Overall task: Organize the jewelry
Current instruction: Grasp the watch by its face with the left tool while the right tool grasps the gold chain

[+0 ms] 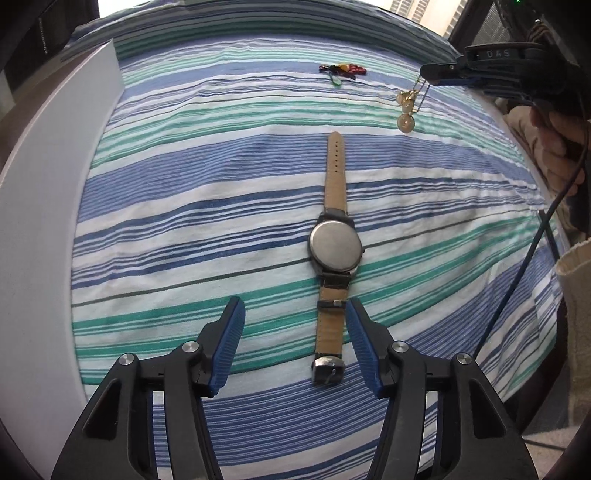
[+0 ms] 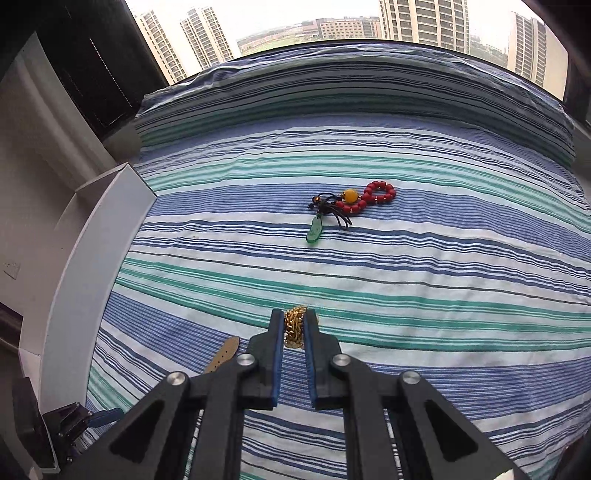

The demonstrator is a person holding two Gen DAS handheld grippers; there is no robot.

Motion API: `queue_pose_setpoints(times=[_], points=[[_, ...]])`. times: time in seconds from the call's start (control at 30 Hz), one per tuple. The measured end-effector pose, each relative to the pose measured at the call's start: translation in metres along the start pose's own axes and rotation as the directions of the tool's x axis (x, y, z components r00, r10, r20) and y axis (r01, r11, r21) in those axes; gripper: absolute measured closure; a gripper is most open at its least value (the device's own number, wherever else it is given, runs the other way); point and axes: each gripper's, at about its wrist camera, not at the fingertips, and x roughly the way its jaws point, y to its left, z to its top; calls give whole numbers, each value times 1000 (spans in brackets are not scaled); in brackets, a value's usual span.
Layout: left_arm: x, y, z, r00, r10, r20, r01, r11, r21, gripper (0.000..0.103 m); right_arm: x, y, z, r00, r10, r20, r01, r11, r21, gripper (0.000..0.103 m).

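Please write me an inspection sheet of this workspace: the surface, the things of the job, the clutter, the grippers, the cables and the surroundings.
Surface: striped bedsheet, blue, green and white, slightly wrinkled.
Job's things: watch lies face down, tan strap stretched straight; gold necklace pinched in the right gripper, pendants hanging free above the sheet; red bead bracelet with a green pendant lies farther off; white box at the sheet's edge.
Clutter: nothing seen.
Grippers: left gripper open, hovering over the watch's buckle end; right gripper shut on the necklace.
Cables: black cable beside the bed.
Surroundings: window with tall buildings beyond.
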Motion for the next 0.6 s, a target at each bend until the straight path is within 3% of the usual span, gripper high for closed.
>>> queue_pose_setpoints(times=[0.13, 0.27, 0.37, 0.43, 0.6], points=[[13, -19, 21, 1000, -1, 0, 1, 998, 66, 38, -34, -1, -19, 998, 0, 56, 1, 1000, -17, 93], [39, -32, 36, 998, 55, -40, -50, 992, 118, 38, -57, -8, -44, 997, 27, 75, -26, 1000, -4, 93], [45, -41, 38, 994, 102, -25, -97, 983, 153, 37, -68, -8, -61, 995, 47, 86, -48, 999, 0, 93], [42, -44, 38, 996, 87, -13, -84, 984, 157, 60, -73, -8, -71, 994, 62, 89, -62, 998, 0, 93], [33, -40, 36, 997, 70, -22, -66, 988, 139, 61, -83, -3, -88, 992, 90, 93, -90, 996, 0, 92]])
